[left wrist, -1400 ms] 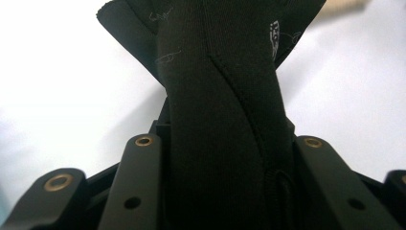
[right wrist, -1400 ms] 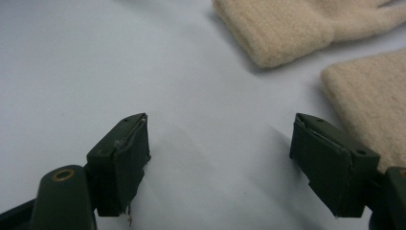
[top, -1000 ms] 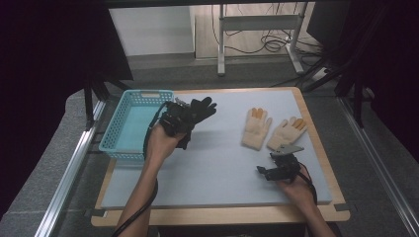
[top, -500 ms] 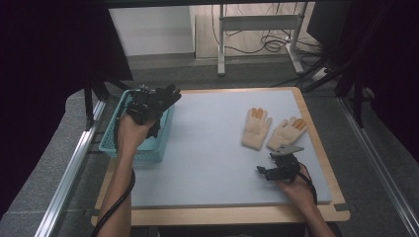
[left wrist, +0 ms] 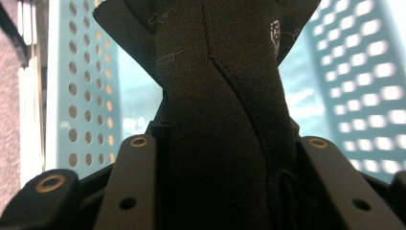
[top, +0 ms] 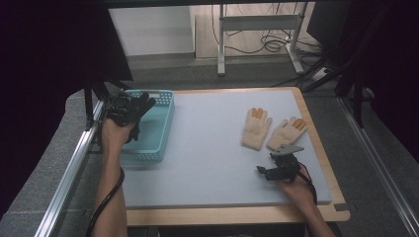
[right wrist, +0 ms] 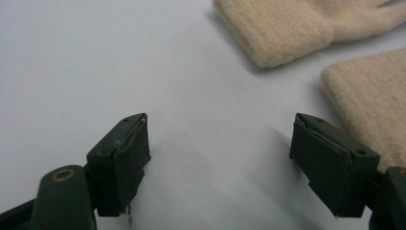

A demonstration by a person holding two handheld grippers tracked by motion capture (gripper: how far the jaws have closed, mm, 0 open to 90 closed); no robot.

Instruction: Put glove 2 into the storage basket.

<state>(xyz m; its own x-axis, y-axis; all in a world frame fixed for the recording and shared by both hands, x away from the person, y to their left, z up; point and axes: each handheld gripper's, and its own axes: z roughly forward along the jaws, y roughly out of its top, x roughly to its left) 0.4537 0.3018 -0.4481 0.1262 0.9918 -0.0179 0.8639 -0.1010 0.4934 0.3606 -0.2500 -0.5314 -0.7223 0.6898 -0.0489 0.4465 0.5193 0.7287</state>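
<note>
My left gripper [top: 129,107] is shut on a black glove [top: 141,104] and holds it above the left part of the light blue perforated basket [top: 158,129]. In the left gripper view the black glove [left wrist: 220,110] hangs pinched between both jaws, with the basket [left wrist: 364,86] behind it. Two cream gloves with orange fingertips lie flat at the right of the mat, one [top: 256,128] left of the other [top: 286,133]. My right gripper [top: 277,167] rests open on the mat just below them. In the right gripper view its jaws stand wide apart [right wrist: 220,158] with the cream gloves [right wrist: 292,28] beyond.
A pale blue mat [top: 217,148] covers the wooden table [top: 237,215]. A metal rail [top: 74,168] runs along the left edge. A desk frame with cables [top: 262,34] stands behind the table.
My left hand has carried the black glove leftward from the mat beside the basket to over the basket's left side. The right gripper has stayed put.
</note>
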